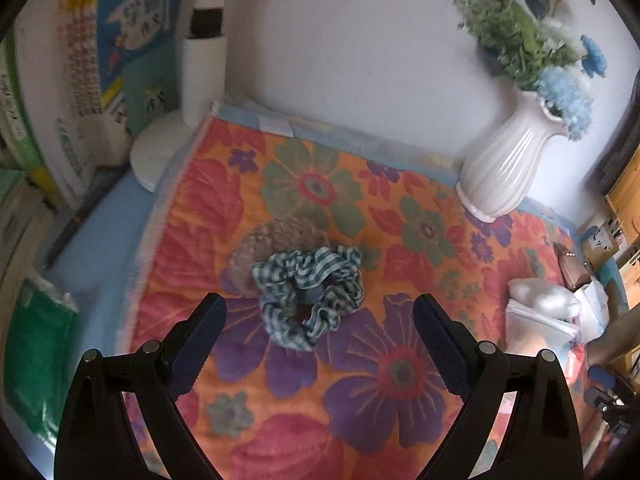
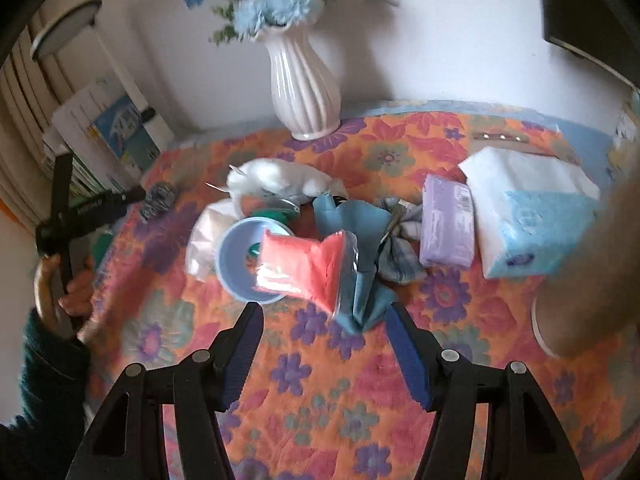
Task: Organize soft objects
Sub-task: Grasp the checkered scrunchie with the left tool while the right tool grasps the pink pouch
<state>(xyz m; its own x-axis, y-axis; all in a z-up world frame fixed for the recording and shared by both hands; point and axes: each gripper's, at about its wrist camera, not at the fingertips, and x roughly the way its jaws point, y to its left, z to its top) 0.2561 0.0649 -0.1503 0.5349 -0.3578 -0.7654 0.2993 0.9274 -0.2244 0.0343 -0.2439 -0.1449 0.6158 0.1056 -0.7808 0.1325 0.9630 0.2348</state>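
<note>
In the left wrist view a teal checked scrunchie (image 1: 310, 300) lies on the flowered cloth (image 1: 360, 380), overlapping a beige scrunchie (image 1: 268, 248) behind it. My left gripper (image 1: 320, 320) is open, its jaws either side of the checked scrunchie and just short of it. In the right wrist view my right gripper (image 2: 322, 324) is open over the cloth, just in front of a pink bagged item (image 2: 304, 264) that leans on a blue bowl (image 2: 236, 256) and a blue cloth (image 2: 352, 248). White cotton (image 2: 272, 178), a checked cloth (image 2: 400, 240), a purple tissue pack (image 2: 446, 220) and a blue tissue pack (image 2: 532, 216) lie behind.
A white vase (image 1: 508, 160) of blue flowers stands at the back against the wall; it also shows in the right wrist view (image 2: 302, 80). A white lamp base (image 1: 160, 148) and books (image 1: 100, 60) are at the left. A green packet (image 1: 36, 344) lies at the left edge.
</note>
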